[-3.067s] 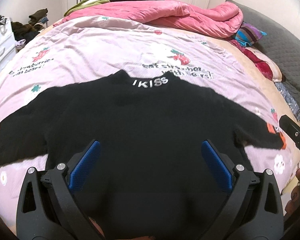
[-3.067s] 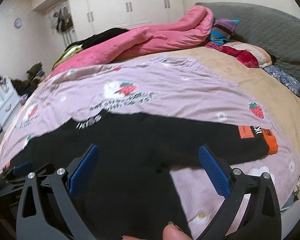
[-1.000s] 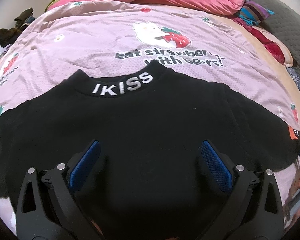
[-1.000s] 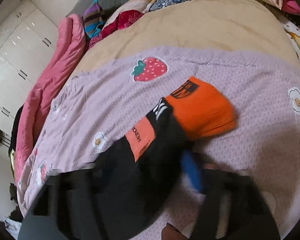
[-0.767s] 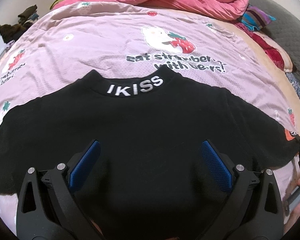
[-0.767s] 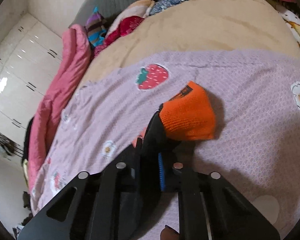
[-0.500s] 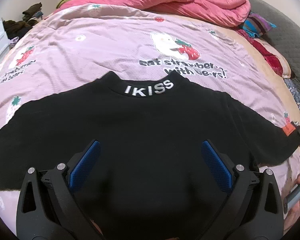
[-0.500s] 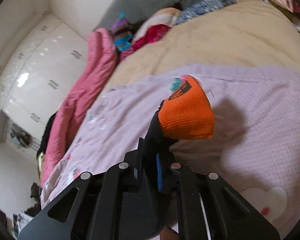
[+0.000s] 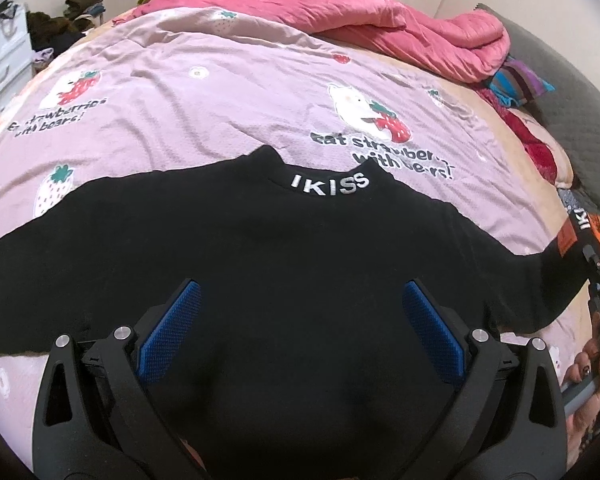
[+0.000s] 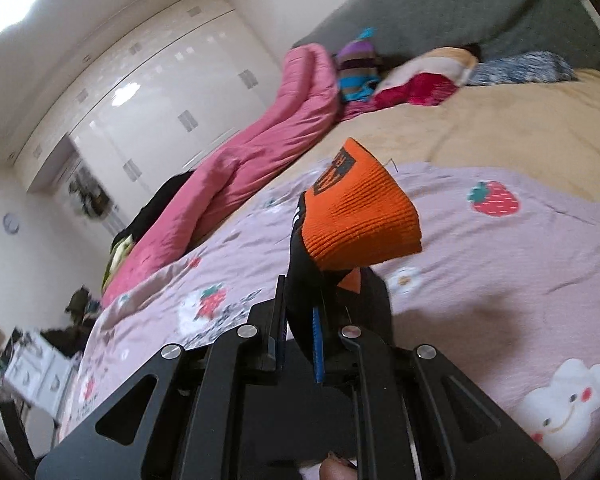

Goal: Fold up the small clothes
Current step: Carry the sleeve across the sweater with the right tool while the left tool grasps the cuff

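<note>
A black sweater (image 9: 300, 264) lies spread flat on the bed, front up, its collar lettered "IKISS" (image 9: 329, 184) pointing toward 12 o'clock in the left wrist view. Its body fills the lower middle of that view, one sleeve running out to 9 o'clock and the other to 3 o'clock.

The left gripper (image 9: 300, 332) hovers over the sweater's body with its jaws spread wide, blue pads (image 9: 168, 330) apart and holding nothing; the collar sits above it at 12 o'clock.

The right gripper (image 10: 302, 336) is clamped tight on the sleeve just behind its orange cuff (image 10: 360, 216). The cuff is lifted off the bed and sticks up at 12 o'clock from the closed jaws, with black sleeve fabric bunched between them. In the left wrist view this same sleeve end shows at the 3 o'clock edge, raised, with the person's right hand (image 9: 588, 372) just below it.

Under the sweater is a lilac bedsheet (image 9: 220, 92) printed with strawberries and bears. A pink quilt (image 9: 380, 24) is heaped at 12 to 1 o'clock, a tan blanket (image 10: 520, 120) beyond the sheet, and white wardrobe doors (image 10: 148, 92) stand behind the bed.
</note>
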Tool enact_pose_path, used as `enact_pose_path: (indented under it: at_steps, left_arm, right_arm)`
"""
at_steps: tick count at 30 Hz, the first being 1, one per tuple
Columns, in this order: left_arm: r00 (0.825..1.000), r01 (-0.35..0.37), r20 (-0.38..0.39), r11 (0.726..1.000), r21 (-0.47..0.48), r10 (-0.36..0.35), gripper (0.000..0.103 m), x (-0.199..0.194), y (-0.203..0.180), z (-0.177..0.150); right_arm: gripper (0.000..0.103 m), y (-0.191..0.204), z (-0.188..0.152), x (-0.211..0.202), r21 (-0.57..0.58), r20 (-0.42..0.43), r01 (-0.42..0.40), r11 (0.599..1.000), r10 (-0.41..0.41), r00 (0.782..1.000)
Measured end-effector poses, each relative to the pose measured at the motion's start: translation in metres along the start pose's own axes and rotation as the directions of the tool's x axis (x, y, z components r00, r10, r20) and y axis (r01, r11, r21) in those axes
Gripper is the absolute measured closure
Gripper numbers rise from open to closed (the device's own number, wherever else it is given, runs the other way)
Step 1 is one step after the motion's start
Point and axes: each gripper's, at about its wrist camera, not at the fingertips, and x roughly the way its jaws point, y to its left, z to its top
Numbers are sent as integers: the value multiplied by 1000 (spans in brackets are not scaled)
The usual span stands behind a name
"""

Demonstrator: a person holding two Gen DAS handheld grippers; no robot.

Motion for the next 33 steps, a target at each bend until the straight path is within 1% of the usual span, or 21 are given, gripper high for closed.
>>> enact_pose_path:
  at_steps: [3, 5, 9, 12, 17, 20, 24, 26, 29, 33]
  left_arm:
    - [1000, -1, -3, 1000, -15, 1, 8, -3, 8, -1]
    - [1000, 16, -6, 999, -43, -16, 8, -5, 15, 0]
    - [999, 40, 4, 997, -73, -40, 8, -11, 31, -2]
    - [998, 59, -2, 993, -103, -60, 8, -13, 45, -4]
    - [995, 100, -4, 984, -144, -102, 8, -13, 67, -7]
    - [988, 153, -8, 973, -173, -157, 8, -12, 77, -7]
    - [986, 164, -9, 971, -171, -168, 8, -11, 81, -6]
    - [980, 195, -13, 963, -184, -201, 8, -9, 84, -6]
    - [963, 258, -15, 942, -215, -267, 8, -5, 87, -8]
    - [943, 317, -21, 916, -248, -332, 8, 3, 91, -10]
  right_arm:
    - [93, 28, -9, 2, -85, -28, -54, 995, 52, 998]
    - [93, 42, -15, 4, -122, -49, -82, 989, 76, 996]
    - [93, 75, -35, 8, -208, -100, -143, 968, 124, 987]
    - [93, 96, -51, 10, -256, -133, -177, 950, 147, 980]
    - [93, 130, -82, 12, -343, -196, -238, 909, 178, 964]
    - [93, 147, -98, 12, -385, -228, -269, 883, 191, 955]
    - [93, 166, -117, 14, -444, -261, -302, 844, 200, 944]
    - [93, 174, -127, 16, -467, -278, -317, 826, 203, 939]
    - [93, 185, -142, 19, -497, -308, -336, 801, 199, 930]
    - [93, 196, -164, 25, -527, -349, -357, 771, 187, 918]
